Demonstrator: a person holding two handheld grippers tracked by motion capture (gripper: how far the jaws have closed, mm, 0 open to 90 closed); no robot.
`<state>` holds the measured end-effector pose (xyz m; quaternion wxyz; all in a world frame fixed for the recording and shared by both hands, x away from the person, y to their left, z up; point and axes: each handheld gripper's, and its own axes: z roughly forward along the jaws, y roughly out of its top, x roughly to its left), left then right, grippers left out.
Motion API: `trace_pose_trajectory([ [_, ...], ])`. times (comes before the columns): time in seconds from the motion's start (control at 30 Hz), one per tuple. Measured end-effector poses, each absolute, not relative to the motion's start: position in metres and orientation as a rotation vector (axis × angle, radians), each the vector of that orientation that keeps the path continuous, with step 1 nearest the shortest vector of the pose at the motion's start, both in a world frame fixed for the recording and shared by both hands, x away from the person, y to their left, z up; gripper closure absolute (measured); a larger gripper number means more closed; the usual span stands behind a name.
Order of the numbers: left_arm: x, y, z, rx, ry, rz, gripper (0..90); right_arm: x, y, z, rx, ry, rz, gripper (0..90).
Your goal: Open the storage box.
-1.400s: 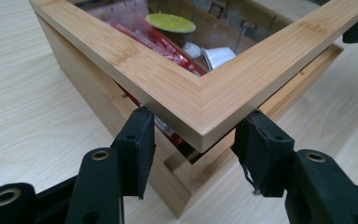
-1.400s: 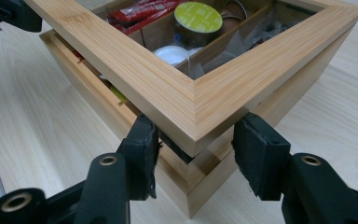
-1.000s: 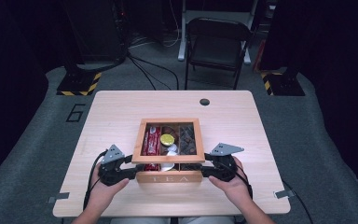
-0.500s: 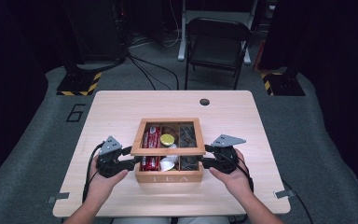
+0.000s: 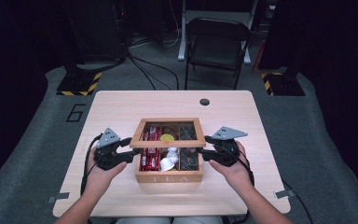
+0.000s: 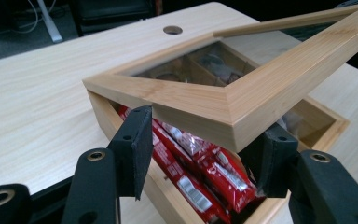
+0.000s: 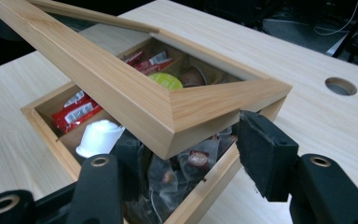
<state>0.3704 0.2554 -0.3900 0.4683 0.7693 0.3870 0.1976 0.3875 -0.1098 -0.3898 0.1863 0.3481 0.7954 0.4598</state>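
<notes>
Wooden tea box (image 5: 168, 176) mid-table, toward near edge. Glass-paned lid (image 5: 168, 133) raised at front, tilted over box. Left gripper (image 5: 129, 148) at lid's near-left corner, right gripper (image 5: 207, 147) at near-right corner; corner sits between each pair of jaws. Right jaws just been opening, far pad apart from wood. Actual clamping: cannot tell for either. Red packets (image 6: 200, 172), yellow pod (image 7: 166, 81), white pod (image 7: 99, 136) inside box.

A tea box (image 5: 168, 177) sits near the middle of the table (image 5: 121, 107), toward the near edge. Its lid (image 5: 168, 145) tilts above it, raised at the near side. Packets (image 5: 150, 156) lie in the left compartment, a capsule (image 5: 169, 161) to their right. A chair (image 5: 216, 44) stands beyond the far edge.
</notes>
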Motion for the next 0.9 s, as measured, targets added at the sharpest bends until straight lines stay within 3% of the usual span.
trace_pose_trajectory([
  [0.9, 0.401, 0.258, -0.358, 1.817, 0.945, 0.519, 53.4, 0.421, -0.108, -0.355, 1.017, 2.188, 1.362, 48.9],
])
